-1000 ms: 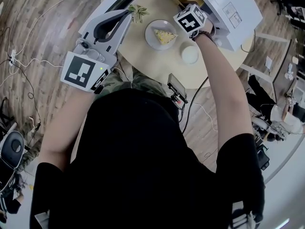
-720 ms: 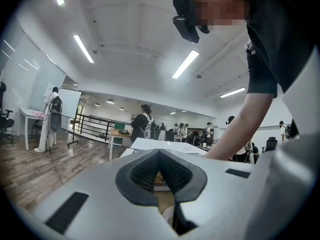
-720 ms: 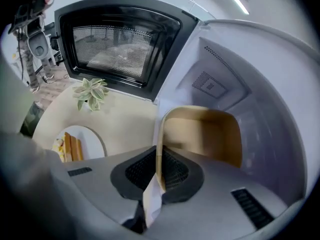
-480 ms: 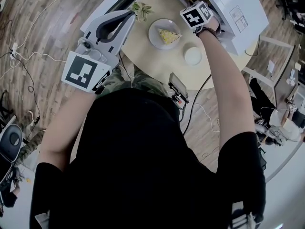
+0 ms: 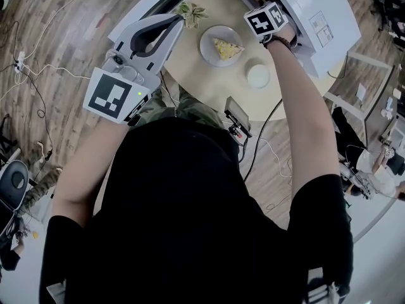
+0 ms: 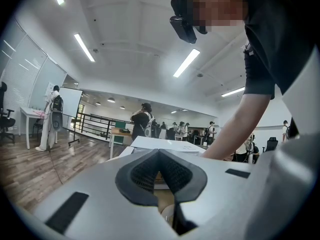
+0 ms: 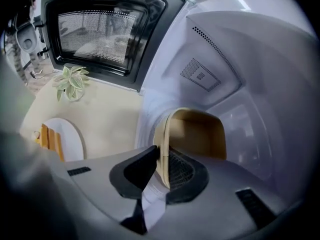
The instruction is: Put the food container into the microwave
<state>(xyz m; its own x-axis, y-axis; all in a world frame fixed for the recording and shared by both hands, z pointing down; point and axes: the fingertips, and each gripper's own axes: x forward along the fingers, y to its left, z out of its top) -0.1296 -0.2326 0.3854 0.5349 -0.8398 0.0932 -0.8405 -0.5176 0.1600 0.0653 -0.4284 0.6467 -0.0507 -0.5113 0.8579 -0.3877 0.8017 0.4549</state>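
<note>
The tan food container (image 7: 195, 134) is inside the microwave (image 7: 235, 59), open top up, w/ the white cavity walls around it. You can't tell from these views whether its base rests on the cavity floor. Your right gripper (image 7: 162, 156) is clamped on the container's near-left rim, one pad inside the wall & one outside. Its marker cube (image 5: 266, 21) sits right at the oven's mouth in the head view. The microwave door (image 7: 100, 29) stands swung open to the left, dark frame w/ a mesh window. The oven is at the far right of the round beige table (image 5: 190, 65). A small green plant (image 5: 191, 11) sits on the table by the door. Nearer, approx mid-table, is a white plate (image 5: 209, 42) w/ a yellow wedge of food (image 5: 226, 48). Near-right of the plate, just beside your right forearm, is a small white cup (image 5: 258, 76). Your left gripper (image 5: 176, 21) is held over the table's left side, well apart from the oven, tips toward the plant. Its jaws are closed tip to tip w/ nothing between them. A small dark device (image 5: 236, 114) w/ a cable sits at the table's near edge. The left gripper view looks out on a big room w/ ceiling strip lights (image 6: 85, 46) & several people (image 6: 142, 121) standing in the bkgd.
</note>
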